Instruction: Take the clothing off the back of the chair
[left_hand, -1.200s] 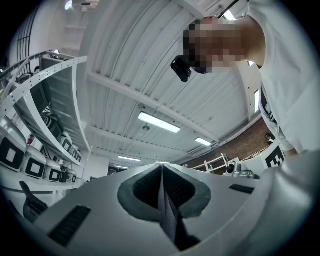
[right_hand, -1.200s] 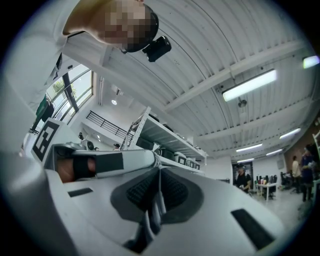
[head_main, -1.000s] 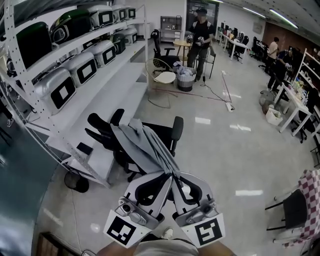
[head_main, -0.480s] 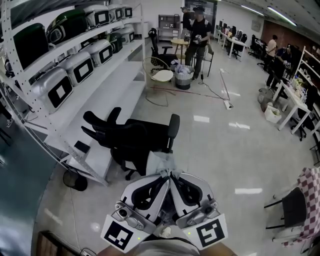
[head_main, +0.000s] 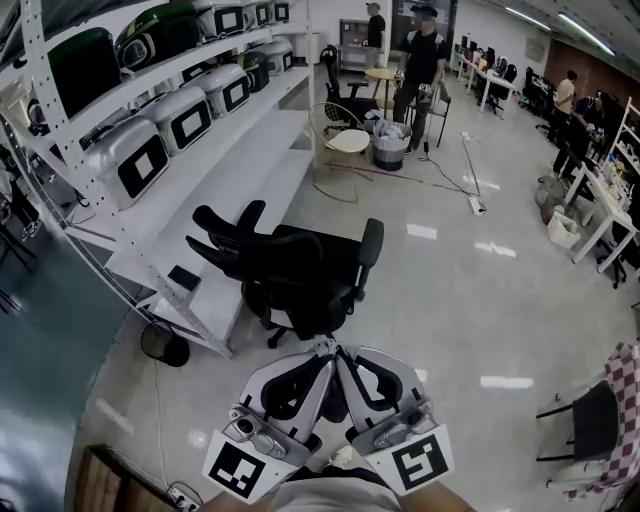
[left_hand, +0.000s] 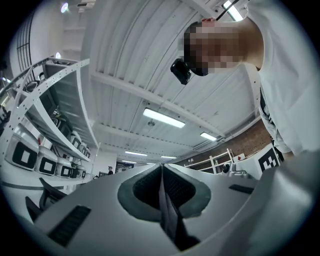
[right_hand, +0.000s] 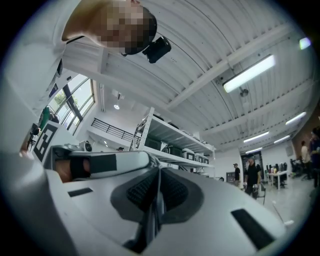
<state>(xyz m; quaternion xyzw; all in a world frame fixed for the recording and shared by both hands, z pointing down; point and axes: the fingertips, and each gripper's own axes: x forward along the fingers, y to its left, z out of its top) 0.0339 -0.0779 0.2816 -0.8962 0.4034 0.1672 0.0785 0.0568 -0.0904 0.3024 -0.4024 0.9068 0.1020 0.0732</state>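
Left tool (head_main: 322, 352) and right tool (head_main: 340, 354), tips side by side close to the body, each clamped shut on a thin fold of the grey fabric garment (left_hand: 169, 222); only a scrap of it shows at the tips, clear of the chair. Black wheeled office chair (head_main: 300, 275) just beyond, back bare. White metal shelving (head_main: 250, 190) with grey boxy devices (head_main: 200, 120) farther left.

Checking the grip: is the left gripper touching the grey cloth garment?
Touching. The left gripper view shows the left gripper shut, with a fold of the grey cloth garment pinched in its jaws.
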